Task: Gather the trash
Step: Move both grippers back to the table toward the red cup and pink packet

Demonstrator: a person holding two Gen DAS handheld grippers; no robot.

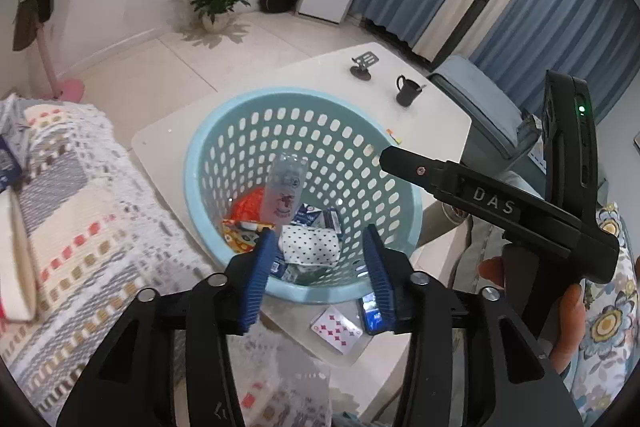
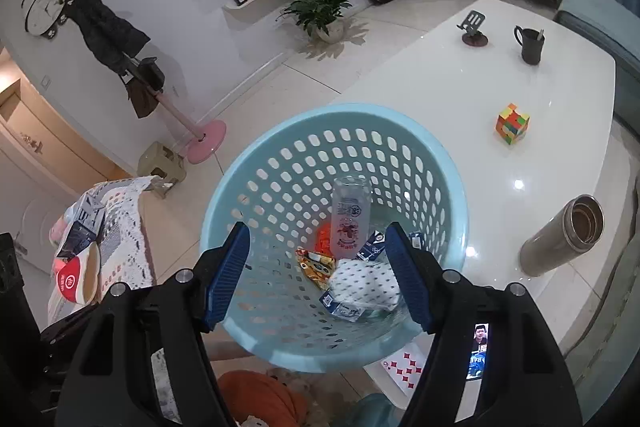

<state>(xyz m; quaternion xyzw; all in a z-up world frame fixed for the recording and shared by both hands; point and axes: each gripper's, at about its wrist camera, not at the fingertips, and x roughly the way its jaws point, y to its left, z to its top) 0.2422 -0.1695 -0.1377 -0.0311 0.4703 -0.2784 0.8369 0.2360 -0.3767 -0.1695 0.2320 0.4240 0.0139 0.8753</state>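
**Basket filling up at centre frame**

Trash is sitting in the light blue basket, filling the middle of the right wrist view. A clear bottle is leaning with its long axis running up toward the top of the frame, base down among a dotted tissue pack and an orange wrapper. Left gripper is hanging wide open, gripping nothing. Right gripper is gaping too, empty over the rim.
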